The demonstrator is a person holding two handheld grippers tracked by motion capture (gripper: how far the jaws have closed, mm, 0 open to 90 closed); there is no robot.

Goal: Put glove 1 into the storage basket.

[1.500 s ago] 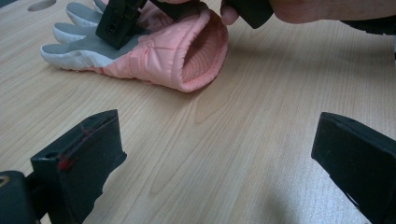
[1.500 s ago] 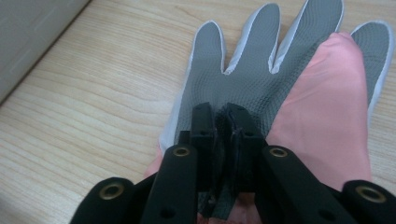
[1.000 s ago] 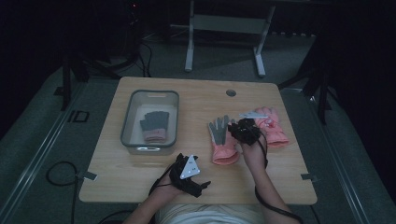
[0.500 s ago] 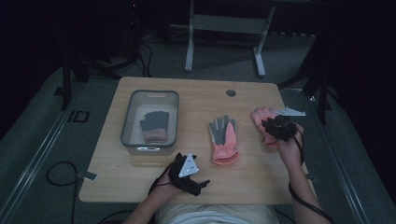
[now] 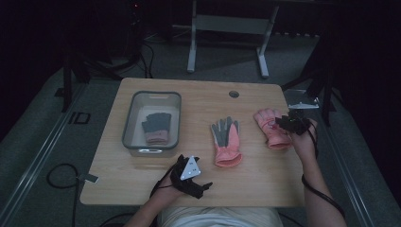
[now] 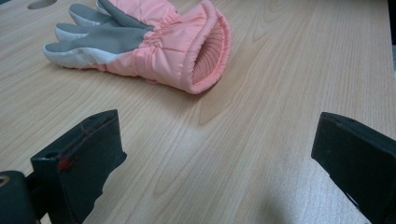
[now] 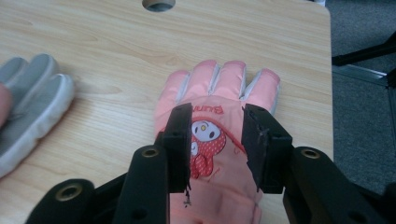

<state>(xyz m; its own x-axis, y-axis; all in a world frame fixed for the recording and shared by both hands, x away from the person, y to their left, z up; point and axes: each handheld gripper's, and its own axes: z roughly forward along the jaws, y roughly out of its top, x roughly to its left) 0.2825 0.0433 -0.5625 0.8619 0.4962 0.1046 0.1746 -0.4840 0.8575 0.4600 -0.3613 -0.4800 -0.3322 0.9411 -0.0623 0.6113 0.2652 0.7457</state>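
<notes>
Dark floor and a grey metal frame surround a pale wood-grain counter (image 5: 198,101) with rounded corners and a small round cable hole near its far edge.

At the left stands a clear, grey-rimmed plastic bin (image 5: 152,122), rectangular with softly curved walls. One glove (image 5: 156,127) already lies in it, dark grey knit-looking at the fingers and pinkish at the cuff. That part of the sorting looks done.

Near the front edge the left tool (image 5: 201,187) rests low on the counter, its black blocky jaws spread wide with nothing between them. Its own view looks along the wood towards the middle glove (image 6: 154,42).

That middle glove (image 5: 227,142) lies palm up, apart from both tools. Its shell is puffy salmon-pink quilted fabric, the palm and fingers faced in a matt grey grip material with whitish fingertips, and the gathered cuff shows a ribbed knit lining. It has yet to be moved.

At the right, the second pink glove (image 7: 217,116) lies flat with its back up near the counter's right edge, four padded fingers pointing away, a small cartoon patch with red spotted fabric and lettering stitched on. The right tool (image 7: 217,144) hovers over the back of it; its jaws have just been opening and stand partly apart on either side of the patch, not pressing on the fabric as far as I can judge.

So one glove is binned, and two remain on the counter.
</notes>
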